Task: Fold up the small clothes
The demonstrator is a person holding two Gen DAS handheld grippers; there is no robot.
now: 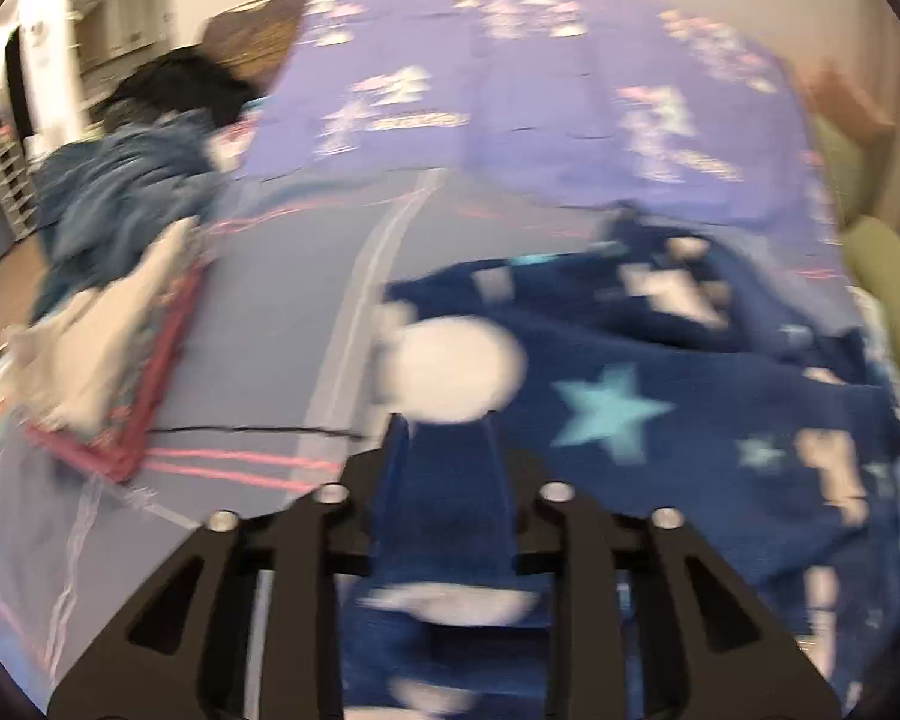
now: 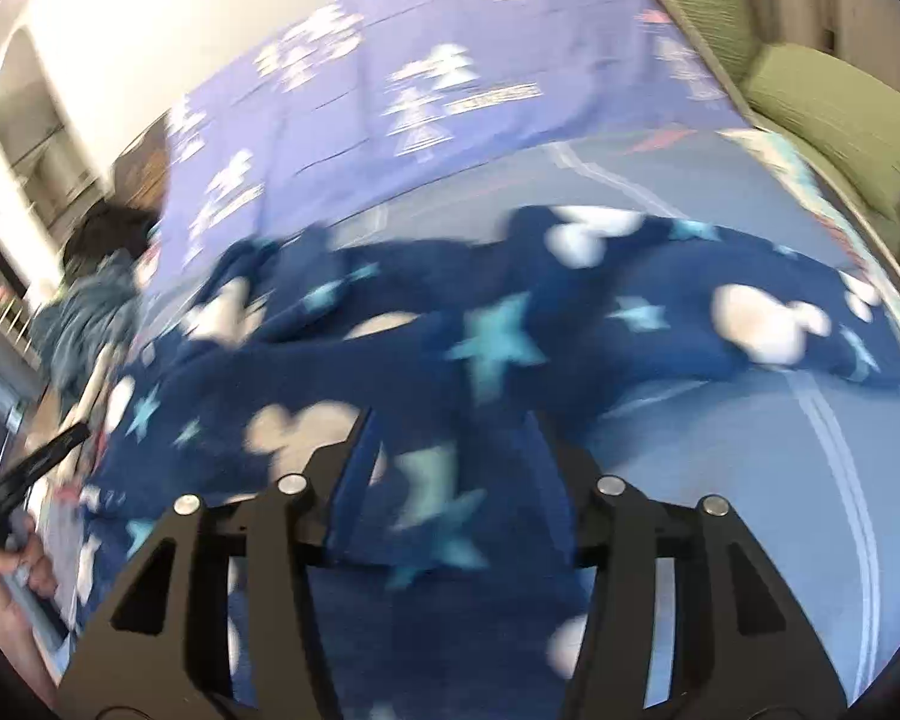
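Here both grippers pinch the navy garment [image 2: 510, 324]: the left hand-held gripper [image 1: 444, 426] and the right hand-held gripper [image 2: 450, 420] each clamp fleece, seemingly to carry an edge over. The garment sprawls on the bed [image 1: 282, 312], beside a folded pile [image 1: 96, 360].

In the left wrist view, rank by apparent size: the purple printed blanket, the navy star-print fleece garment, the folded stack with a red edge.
1-2. Navy star-print fleece garment and purple printed blanket: unsure, the garment is nearer.
3. Folded stack with a red edge.
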